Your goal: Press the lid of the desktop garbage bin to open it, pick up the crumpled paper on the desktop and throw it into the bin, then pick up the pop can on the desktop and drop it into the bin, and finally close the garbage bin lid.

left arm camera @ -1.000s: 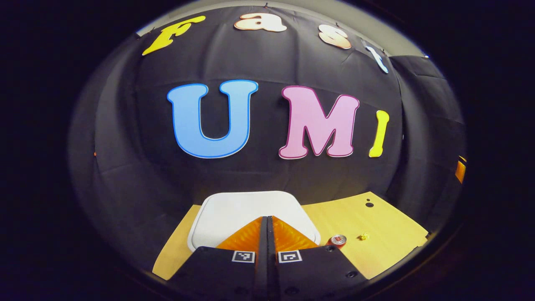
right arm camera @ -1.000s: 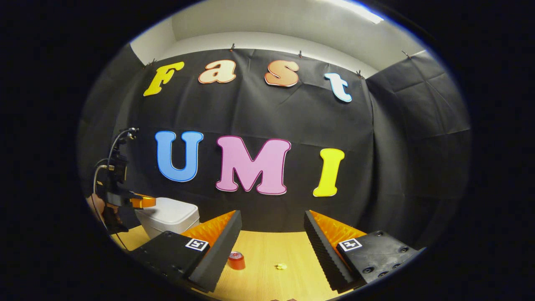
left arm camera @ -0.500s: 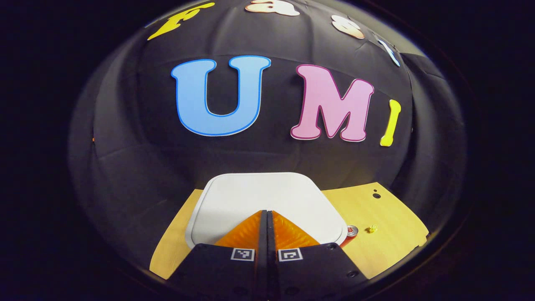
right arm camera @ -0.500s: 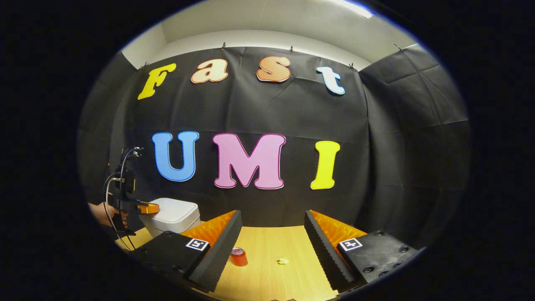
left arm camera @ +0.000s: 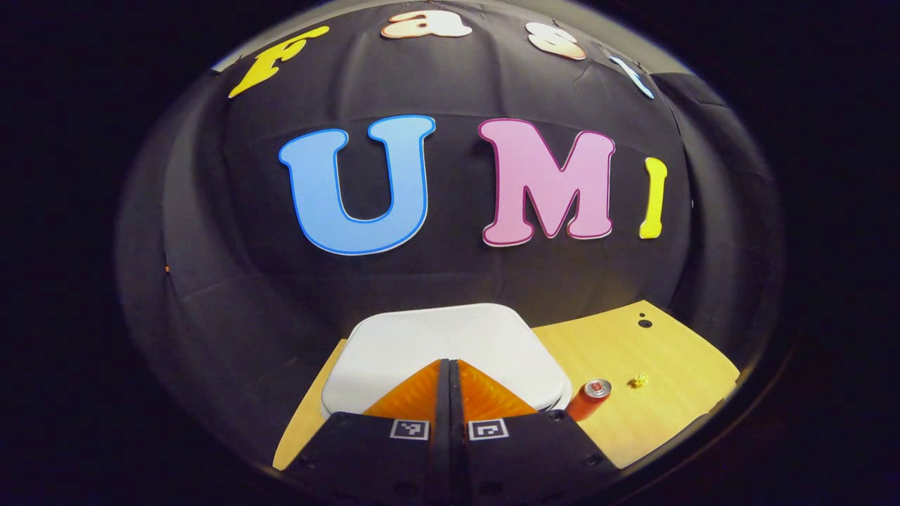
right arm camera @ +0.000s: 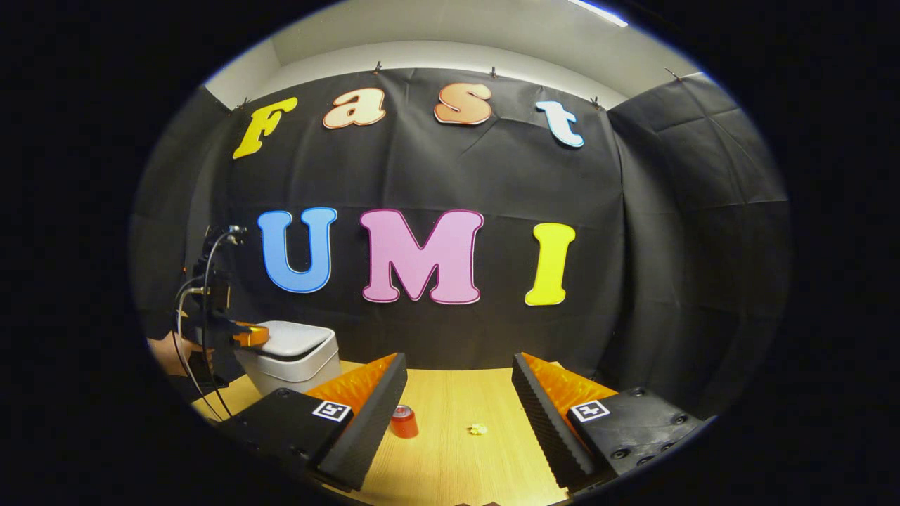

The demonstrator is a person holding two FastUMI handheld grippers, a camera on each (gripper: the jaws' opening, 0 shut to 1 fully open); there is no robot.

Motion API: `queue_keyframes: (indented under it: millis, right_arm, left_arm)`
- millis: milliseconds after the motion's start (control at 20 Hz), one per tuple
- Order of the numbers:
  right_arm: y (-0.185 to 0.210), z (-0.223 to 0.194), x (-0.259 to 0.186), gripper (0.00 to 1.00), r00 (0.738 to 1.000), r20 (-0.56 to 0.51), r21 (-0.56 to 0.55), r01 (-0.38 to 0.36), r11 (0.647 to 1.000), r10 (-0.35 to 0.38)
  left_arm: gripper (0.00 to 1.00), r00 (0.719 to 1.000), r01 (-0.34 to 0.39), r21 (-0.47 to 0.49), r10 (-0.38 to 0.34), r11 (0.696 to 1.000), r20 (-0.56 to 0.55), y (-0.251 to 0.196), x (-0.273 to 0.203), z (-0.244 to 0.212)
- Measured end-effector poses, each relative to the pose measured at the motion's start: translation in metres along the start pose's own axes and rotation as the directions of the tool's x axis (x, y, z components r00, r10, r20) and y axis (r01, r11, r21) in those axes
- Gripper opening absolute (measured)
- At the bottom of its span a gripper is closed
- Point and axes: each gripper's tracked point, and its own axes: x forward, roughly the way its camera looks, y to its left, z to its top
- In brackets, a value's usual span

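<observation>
**A:** Fingers on the left gripper (left arm camera: 448, 365) are pressed flat together with nothing between them, tips sitting over the near edge of the white rounded-square plastic lid (left arm camera: 450, 337) of the desktop garbage bin (right arm camera: 292, 362). In the right gripper view the lid looks tipped, near edge lower, so I'd guess the press is underway. Can't tell if the latch has released though.

**B:** So how do you do this bit well?

**A:** My take: push straight down near that front edge, one firm press, then lift off cleanly so the lid can spring (a sideways shove would probably just slide the light bin across the pale wooden desktop (right arm camera: 450, 457)).

**B:** And the other hand?

**A:** Right gripper (right arm camera: 457, 393) is spread wide, holding nothing, hovering above the desktop. The red pop can (right arm camera: 403, 422) stands just beside its left finger, and the small yellow crumpled paper (right arm camera: 478, 429) lies between the fingers, farther off.

**B:** Anything in the bin?

**A:** Can't see inside, lid covers it. Both bits of trash are out on the desk.
</observation>
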Motion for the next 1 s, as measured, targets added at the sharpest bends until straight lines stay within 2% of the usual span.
queue_keyframes:
  millis: [350,450,600,800,850,1000]
  right_arm:
    - [0.012,0.018,-0.008,0.96,0.999,0.039,-0.024,-0.01,1.0,0.011]
    - [0.012,0.022,-0.009,0.96,0.999,0.052,-0.039,-0.003,0.999,0.005]
    - [0.013,0.016,-0.008,0.96,0.999,0.038,-0.053,0.0,0.999,0.002]
    - [0.013,0.004,-0.001,0.96,1.0,0.01,-0.071,0.003,0.997,-0.002]
    - [0.012,0.001,0.002,0.96,1.0,0.004,-0.078,0.004,0.997,-0.004]
    - [0.005,-0.021,0.018,0.96,0.998,-0.054,-0.12,0.006,0.993,-0.013]
  left_arm:
    - [0.06,0.983,0.025,0.098,-0.042,0.995,0.18,-0.024,-0.047,0.076]
    - [0.06,0.972,0.045,0.06,-0.058,0.997,0.228,-0.041,-0.072,0.087]
    - [0.07,0.953,0.136,0.016,-0.136,0.991,0.271,-0.072,-0.108,0.089]
    - [0.2,0.952,0.174,-0.05,-0.155,0.983,0.263,-0.089,-0.142,0.075]
    - [0.33,0.949,0.187,-0.055,-0.166,0.981,0.268,-0.093,-0.15,0.071]
    - [0.98,0.948,0.176,-0.051,-0.156,0.983,0.277,-0.093,-0.17,0.06]
